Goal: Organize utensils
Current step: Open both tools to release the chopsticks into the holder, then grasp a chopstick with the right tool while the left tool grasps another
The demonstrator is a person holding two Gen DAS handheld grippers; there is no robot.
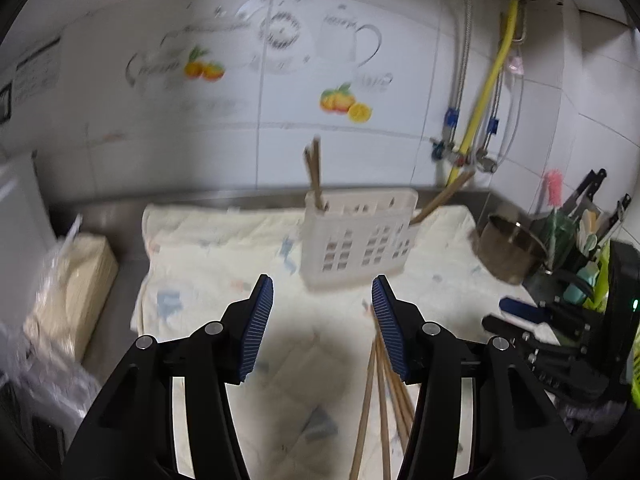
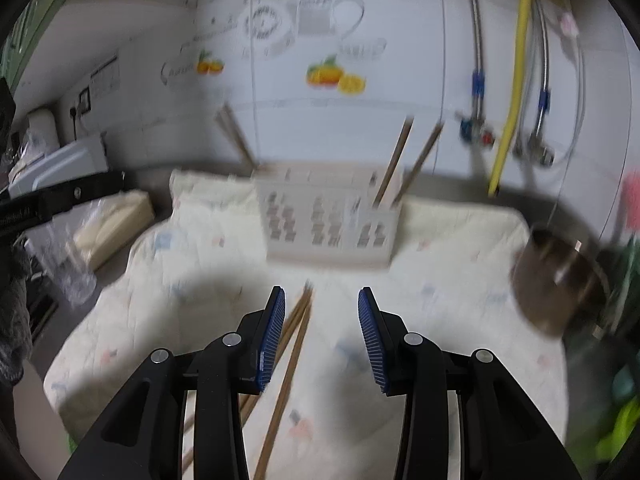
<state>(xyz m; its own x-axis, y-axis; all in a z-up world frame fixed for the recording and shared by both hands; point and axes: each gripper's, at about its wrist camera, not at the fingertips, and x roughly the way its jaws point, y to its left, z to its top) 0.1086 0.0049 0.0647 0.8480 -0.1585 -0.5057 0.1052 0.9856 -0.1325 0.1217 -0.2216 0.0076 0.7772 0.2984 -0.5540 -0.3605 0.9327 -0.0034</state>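
Observation:
A white slotted utensil holder (image 1: 356, 236) stands on a pale cloth (image 1: 224, 264) near the wall. Chopsticks stand in its left end (image 1: 314, 176) and lean out of its right end (image 1: 440, 196). Several loose wooden chopsticks (image 1: 384, 396) lie on the cloth under my left gripper's right finger. My left gripper (image 1: 322, 316) is open and empty above the cloth. In the right wrist view the holder (image 2: 328, 216) is blurred ahead, and loose chopsticks (image 2: 292, 356) lie by the left finger. My right gripper (image 2: 322, 332) is open and empty.
A steel pot (image 1: 512, 248) sits at the cloth's right edge, with a rack of knives and utensils (image 1: 580, 216) beyond. A bagged beige box (image 1: 68, 280) sits left. Pipes and a yellow hose (image 1: 488, 80) run down the tiled wall. The right gripper (image 1: 552, 332) shows at right.

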